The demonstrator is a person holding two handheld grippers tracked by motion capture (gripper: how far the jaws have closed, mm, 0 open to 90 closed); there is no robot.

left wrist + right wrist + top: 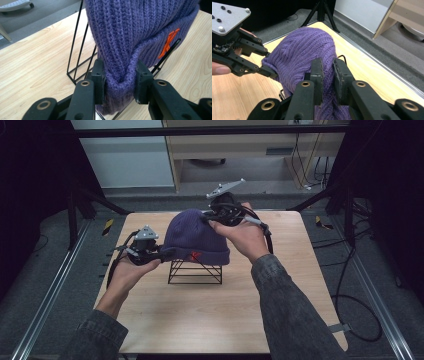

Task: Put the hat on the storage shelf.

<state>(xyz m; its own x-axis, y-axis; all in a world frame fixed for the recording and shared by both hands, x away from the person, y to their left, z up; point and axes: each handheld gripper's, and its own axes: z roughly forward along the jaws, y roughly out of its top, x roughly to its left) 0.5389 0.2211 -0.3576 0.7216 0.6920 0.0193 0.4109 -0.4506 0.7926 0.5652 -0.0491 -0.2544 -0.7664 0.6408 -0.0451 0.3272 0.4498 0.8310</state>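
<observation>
Both the left gripper (119, 78) and right gripper (327, 75) pinch the purple beanie (195, 237) (orange mark on cuff) draped over the wire stand (195, 272).

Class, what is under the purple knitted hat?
A black wire stand on the wooden table sits under the purple knitted hat; its lower bars show, its top is covered.

Left claw (167, 253) at hat's near-left cuff, jaws pinching knit fold. Right claw (206, 218) at far right, jaws clamped on fabric. Both forearms reach in from near edge.
</observation>
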